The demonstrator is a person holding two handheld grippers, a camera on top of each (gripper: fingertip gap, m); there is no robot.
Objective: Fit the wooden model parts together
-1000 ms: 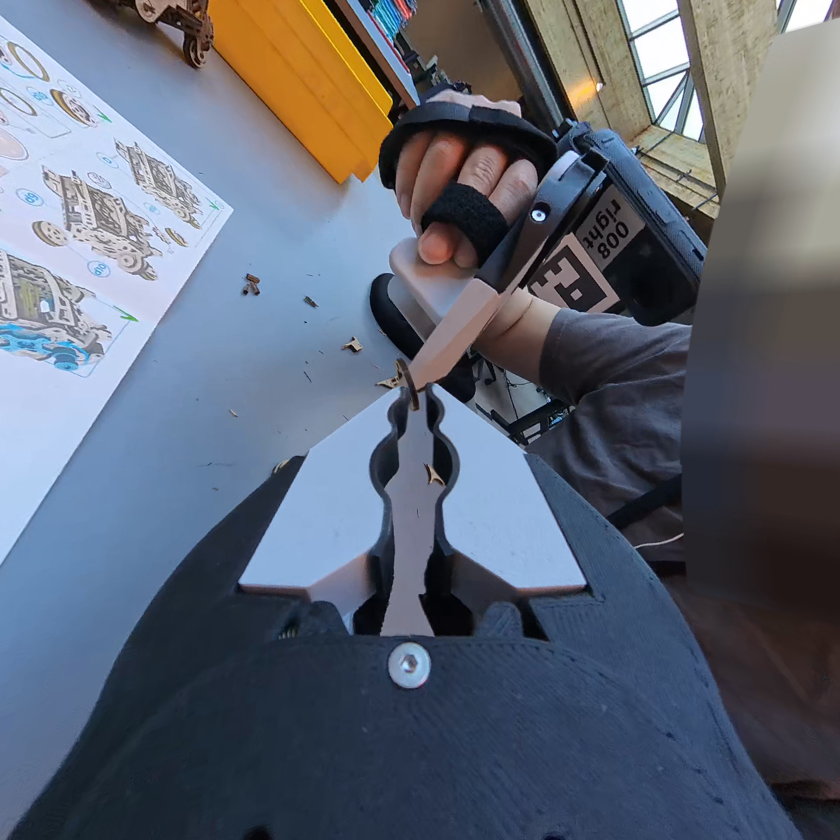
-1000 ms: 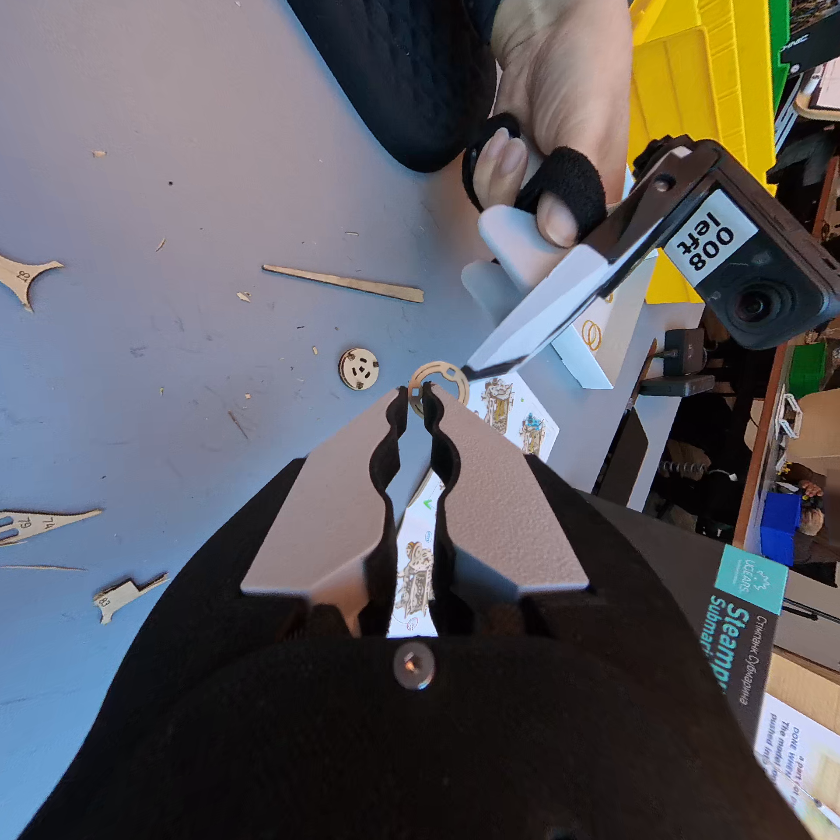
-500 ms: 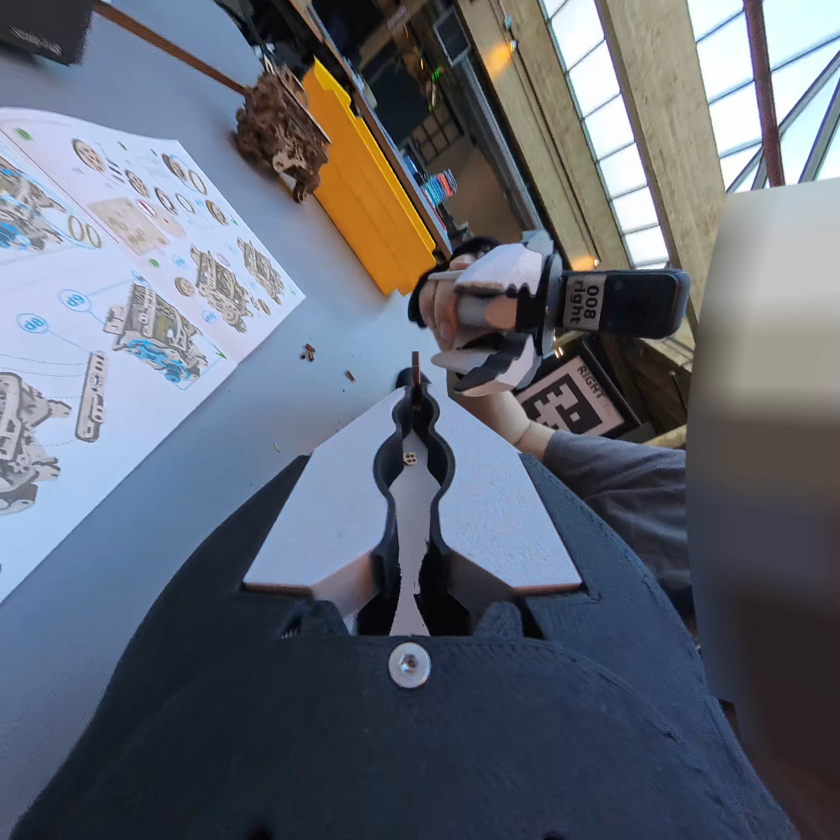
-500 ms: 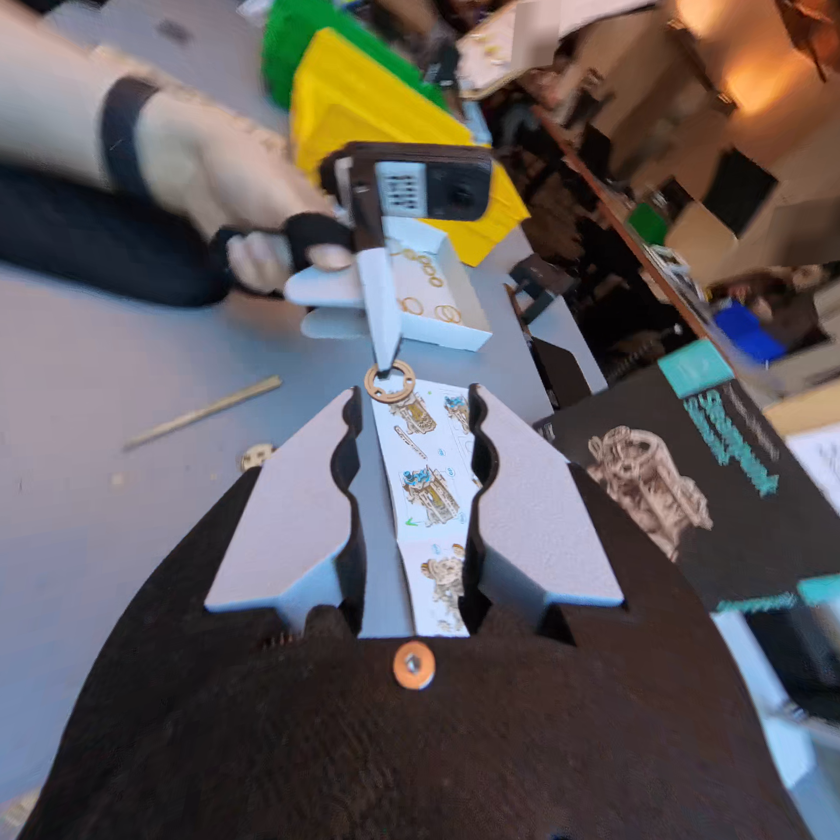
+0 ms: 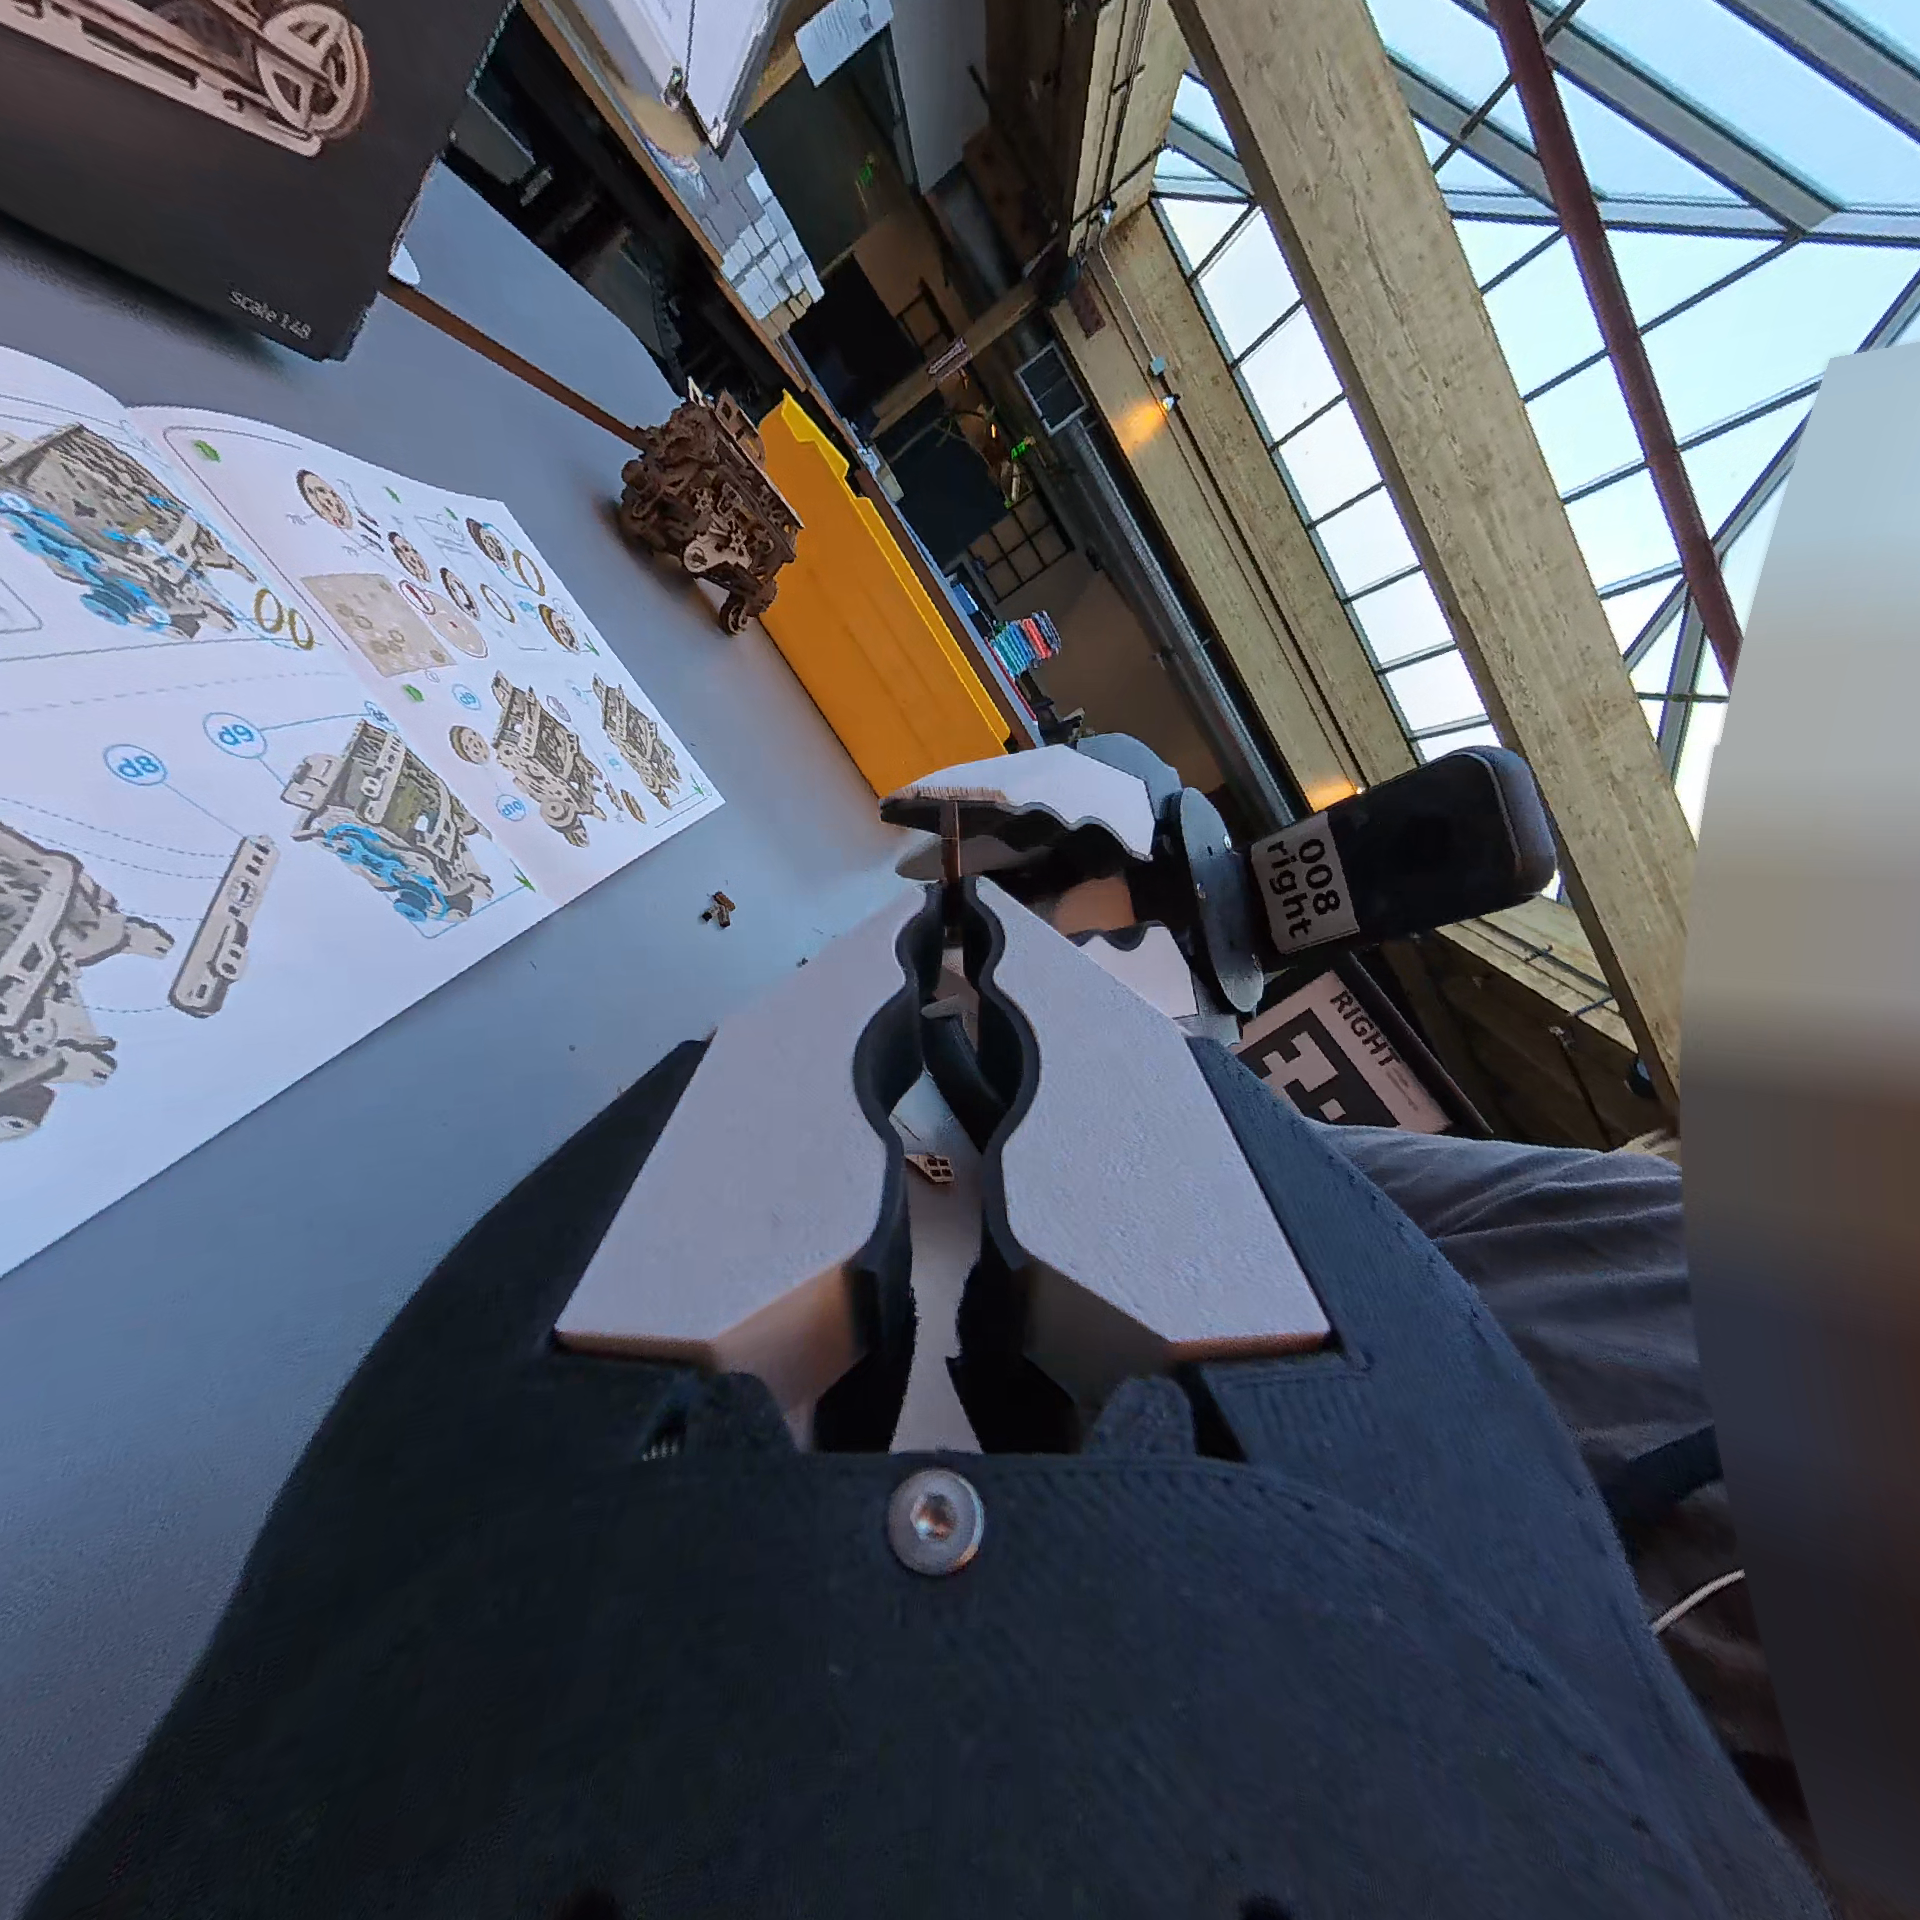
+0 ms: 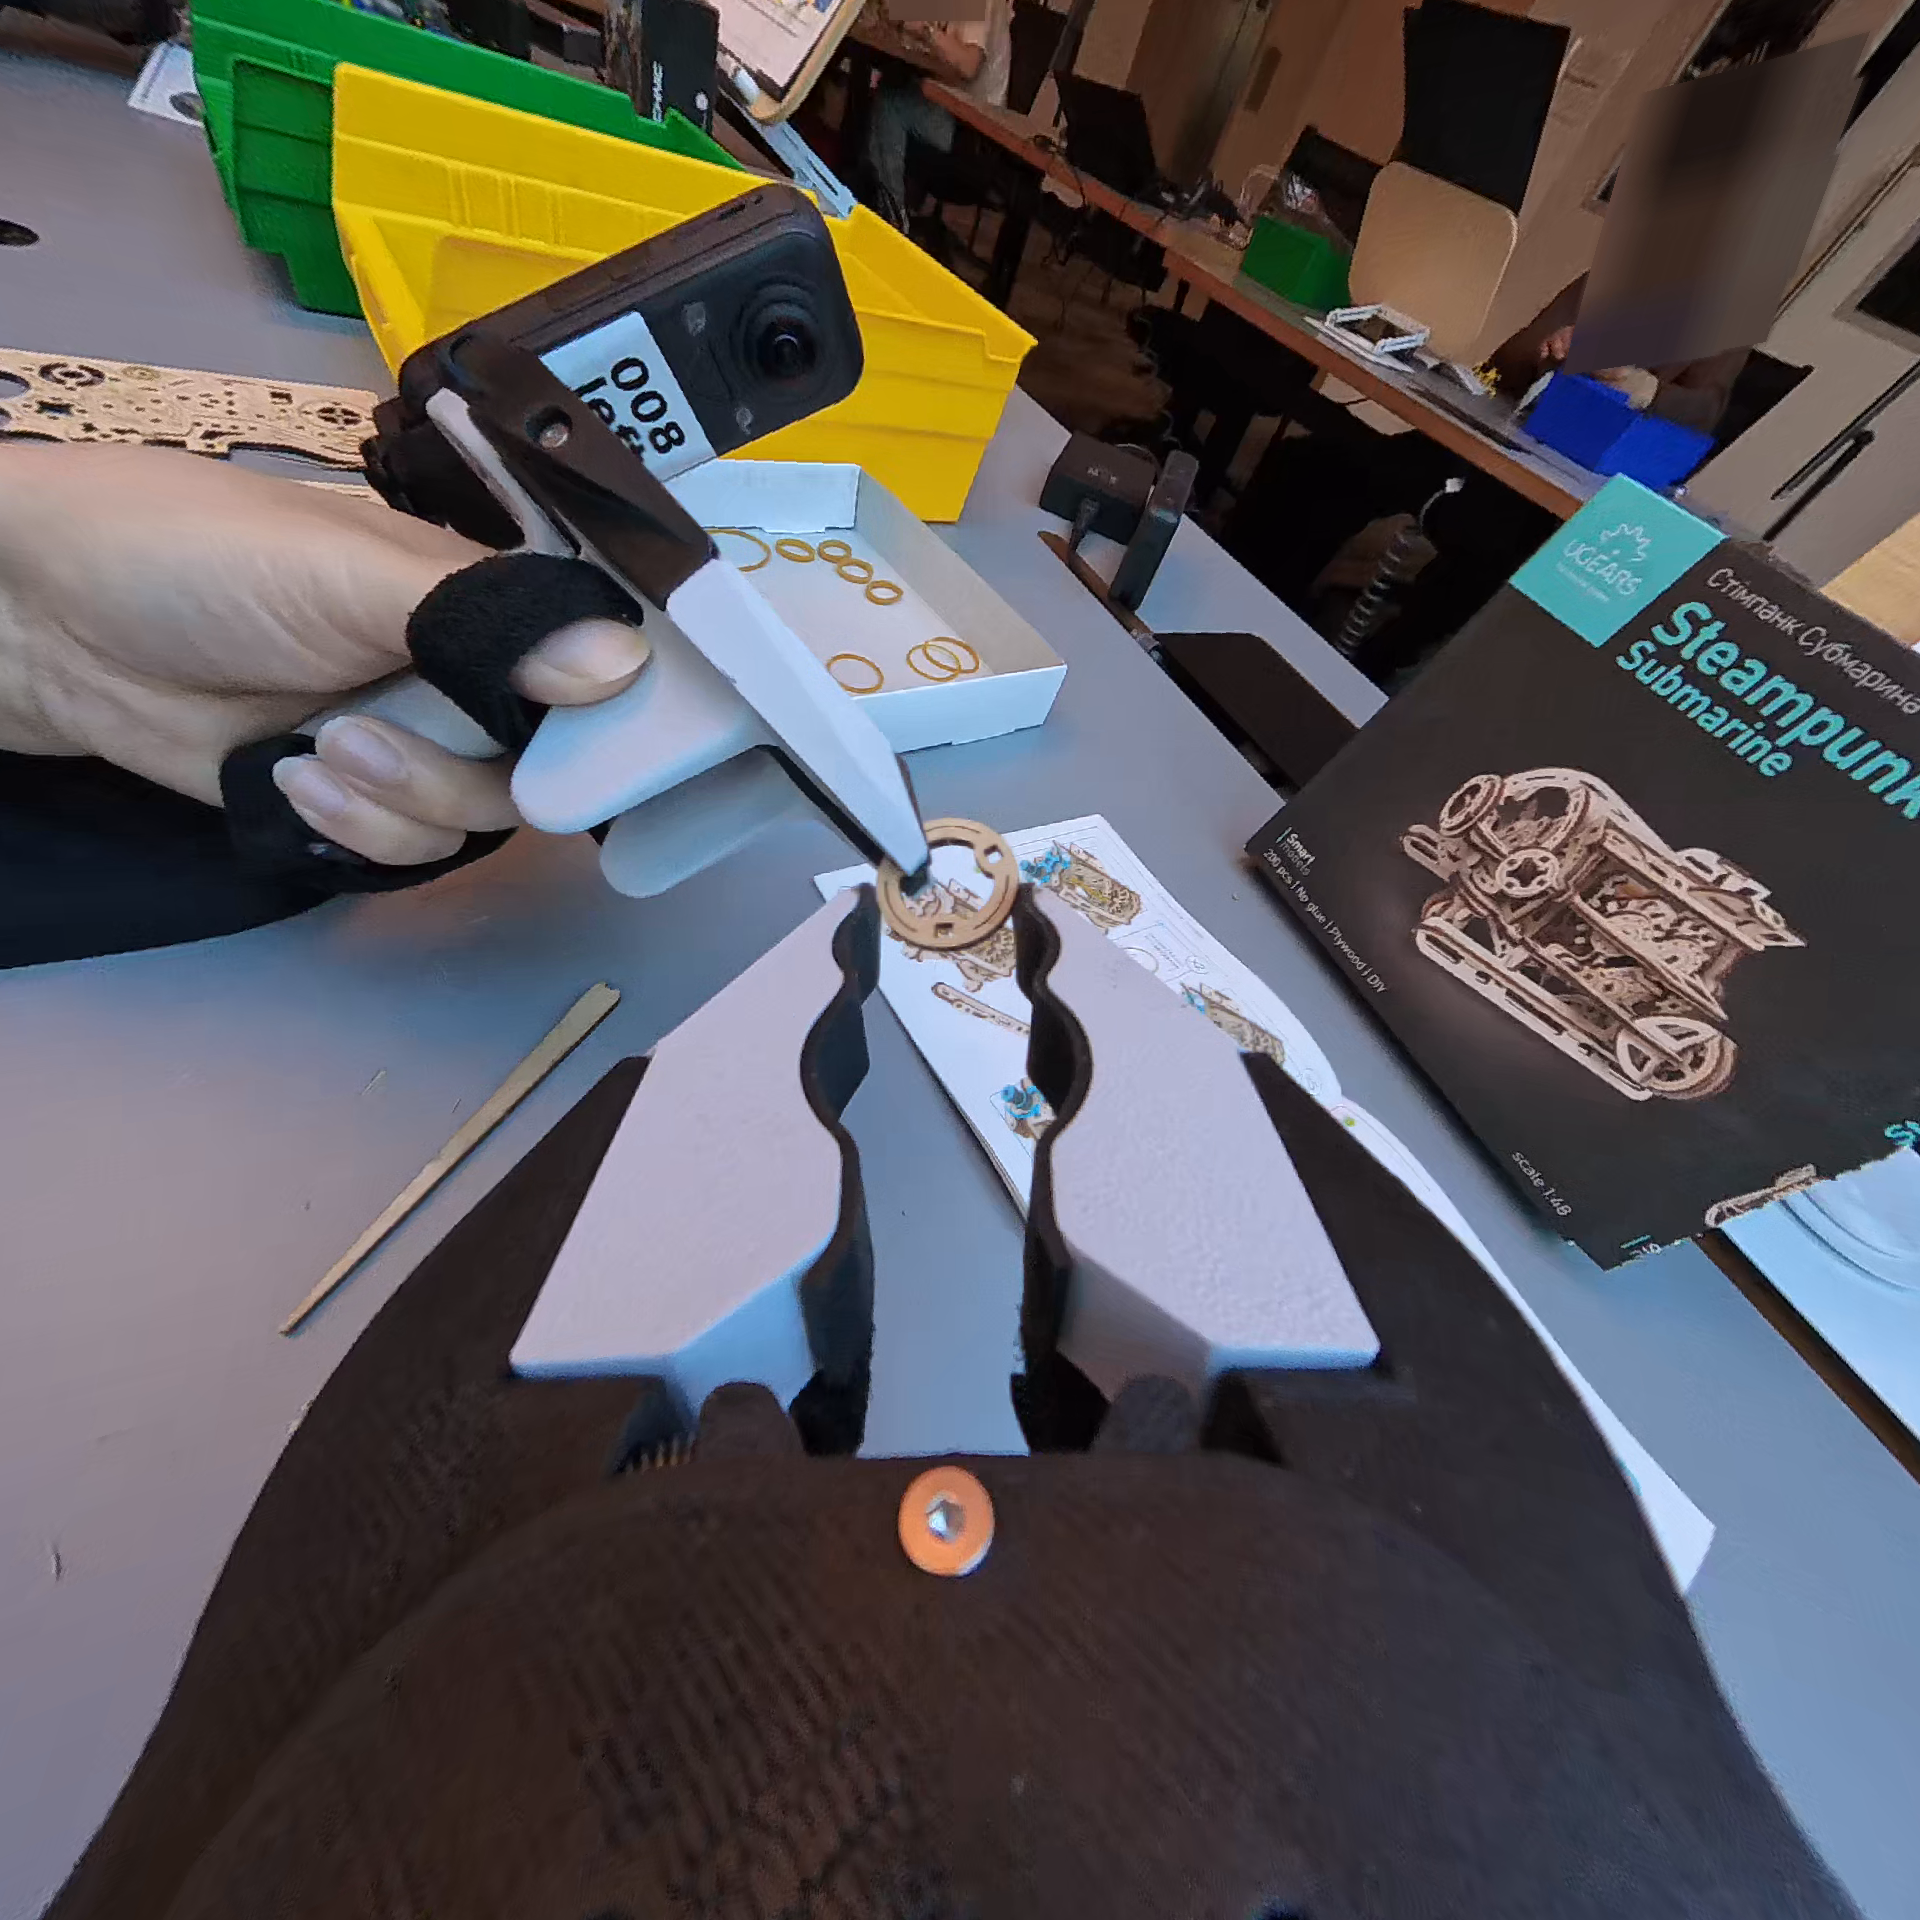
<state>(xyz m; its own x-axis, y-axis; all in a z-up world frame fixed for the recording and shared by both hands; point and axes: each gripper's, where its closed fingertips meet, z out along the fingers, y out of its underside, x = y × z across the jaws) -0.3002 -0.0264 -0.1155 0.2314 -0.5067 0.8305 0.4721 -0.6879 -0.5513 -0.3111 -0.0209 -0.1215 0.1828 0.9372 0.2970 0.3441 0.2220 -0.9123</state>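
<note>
The left gripper (image 6: 914, 868) pinches a thin wooden ring (image 6: 948, 883) by its edge between the right gripper's (image 6: 940, 920) parted, empty fingers, and a slight twist could snap or drop it.

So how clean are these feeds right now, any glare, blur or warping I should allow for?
Left wrist view: bright skylight windows backlight the scene, a smeared patch fills the right edge, and the wooden ring shows only edge-on. Right wrist view: even indoor light, the ring sharp, the far background soft; wide-angle bending at both views' edges.
</note>
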